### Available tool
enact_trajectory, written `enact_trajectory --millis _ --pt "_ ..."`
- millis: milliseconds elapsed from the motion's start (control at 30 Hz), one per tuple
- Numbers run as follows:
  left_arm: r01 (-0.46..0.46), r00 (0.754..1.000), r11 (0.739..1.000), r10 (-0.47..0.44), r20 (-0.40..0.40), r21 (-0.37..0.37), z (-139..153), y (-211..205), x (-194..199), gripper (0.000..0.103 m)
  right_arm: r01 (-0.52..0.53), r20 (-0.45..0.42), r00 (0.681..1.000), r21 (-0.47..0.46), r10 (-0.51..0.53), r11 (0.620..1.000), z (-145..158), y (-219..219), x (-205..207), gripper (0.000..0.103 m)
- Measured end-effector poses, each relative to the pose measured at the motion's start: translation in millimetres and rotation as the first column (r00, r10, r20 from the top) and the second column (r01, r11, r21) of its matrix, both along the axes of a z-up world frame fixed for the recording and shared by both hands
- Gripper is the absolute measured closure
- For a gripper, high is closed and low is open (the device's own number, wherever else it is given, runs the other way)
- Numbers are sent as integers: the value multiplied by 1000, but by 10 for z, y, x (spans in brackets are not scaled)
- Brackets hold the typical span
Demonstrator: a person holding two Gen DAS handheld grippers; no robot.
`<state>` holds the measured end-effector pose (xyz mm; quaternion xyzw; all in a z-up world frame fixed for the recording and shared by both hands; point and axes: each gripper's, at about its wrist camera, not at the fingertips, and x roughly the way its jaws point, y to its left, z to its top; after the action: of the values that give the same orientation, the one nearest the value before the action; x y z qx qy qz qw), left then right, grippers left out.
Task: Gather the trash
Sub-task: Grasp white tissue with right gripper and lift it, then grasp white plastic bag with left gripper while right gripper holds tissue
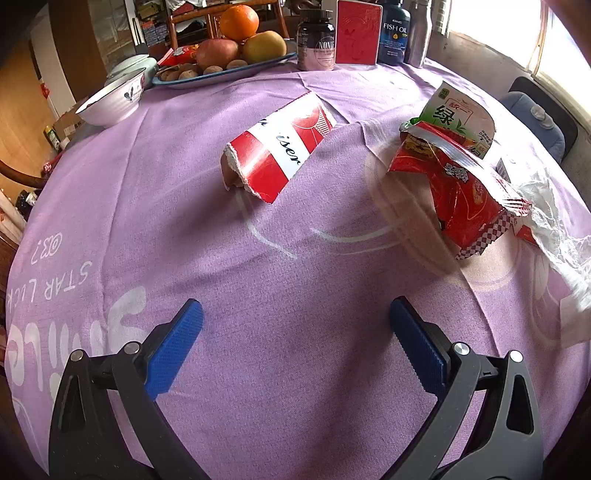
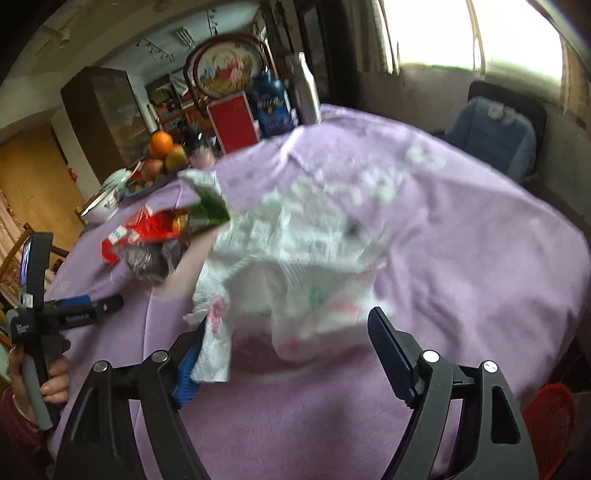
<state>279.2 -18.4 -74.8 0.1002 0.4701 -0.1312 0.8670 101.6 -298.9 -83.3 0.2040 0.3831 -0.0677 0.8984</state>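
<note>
Beside the red snack wrapper [image 1: 469, 192], the white plastic bag [image 2: 295, 258] sprawls between my right tongs [image 2: 288, 350], spread wide to gather it, while my left tongs [image 1: 295, 343] hover wide and empty.

A broad stretch of bare purple tablecloth [image 1: 295, 295] lies open ahead of the left gripper [image 1: 295, 343], its jaws spread wide above the cloth. At 12 o'clock a torn red-and-white carton [image 1: 277, 147] bars the straight line; at 2 o'clock a heap of red snack wrappers [image 1: 465, 184] and a green packet [image 1: 458, 114] blocks the way, with a clear lane between the two. Along the far edge, a fruit tray [image 1: 221, 75], bowl [image 1: 110, 103] and bottles [image 1: 395, 33] wall off the table. Crumpled white plastic [image 2: 295, 251] crowds the right gripper [image 2: 284, 350].
</note>
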Motion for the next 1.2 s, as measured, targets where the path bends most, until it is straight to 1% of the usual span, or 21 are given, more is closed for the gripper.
enact_trajectory --millis 33,67,100,133,167,200,233,300,367,467,567,633,700,767,833,867,933,1000,1100,1167,1200 --pt "0 1000 1000 0 0 0 1 -2 1 5 -4 -3 1000 9 4 1000 -24 5 -5 24" --pt "0 1000 1000 0 0 0 -1 0 1 5 -5 -4 1000 9 5 1000 -40 8 -13 27" --pt "0 1000 1000 0 0 0 0 -2 1 5 -8 -3 1000 -5 8 1000 -45 20 -23 42" --pt "0 1000 1000 0 0 0 -1 0 2 5 -17 -5 1000 -16 17 1000 -48 31 -29 55" --pt "0 1000 1000 0 0 1 -1 -1 3 5 -32 -7 999 -14 32 999 -52 41 -35 85" --pt "1 1000 1000 -1 0 1 0 -4 4 5 -41 -5 999 -2 41 999 -49 42 -40 97" --pt "2 1000 1000 -2 0 1 1 -5 4 5 -45 10 999 14 45 999 -22 36 -68 97" --pt "4 1000 1000 -4 0 1 -1 -1 5 5 -36 48 998 6 36 999 80 32 -152 97" --pt "6 1000 1000 -6 0 0 -3 3 11 5 -53 93 994 12 52 999 224 27 -245 97" --pt "9 1000 1000 -9 -1 0 -1 1 15 5 -80 179 981 26 74 996 477 33 -419 94" --pt "18 1000 1000 -18 -12 -8 8 12 24 6 -76 221 973 7 73 997 604 25 -516 94" --pt "21 1000 999 -22 -21 -41 31 44 20 6 -49 218 974 -23 53 999 623 6 -557 94" --pt "26 999 996 -29 -32 -86 60 74 6 6 -23 201 979 -22 27 999 581 -57 -568 94" --pt "36 998 990 -42 -40 -134 103 95 -34 6 -10 193 981 13 7 1000 534 -135 -597 94" --pt "48 998 986 -54 -32 -162 152 93 -89 6 -11 221 975 66 -4 998 544 -231 -693 94" --pt "67 997 981 -71 -15 -184 203 79 -142 6 1 238 971 68 -17 998 579 -282 -758 94" --pt "98 995 975 -96 18 -201 269 36 -235 6 29 248 968 42 -39 999 628 -333 -844 94" --pt "157 987 965 -144 76 -209 359 -75 -412 6 51 256 965 35 -58 998 651 -411 -941 94" --pt "250 966 948 -230 122 -196 405 -354 -690 6 73 252 964 47 -83 996 606 -520 -1059 94" --pt "325 943 931 -306 134 -166 402 -646 -887 6 85 246 964 57 -96 995 570 -589 -1141 94" --pt "359 930 923 -341 138 -137 394 -817 -979 6 90 246 964 62 -103 994 555 -618 -1181 94"
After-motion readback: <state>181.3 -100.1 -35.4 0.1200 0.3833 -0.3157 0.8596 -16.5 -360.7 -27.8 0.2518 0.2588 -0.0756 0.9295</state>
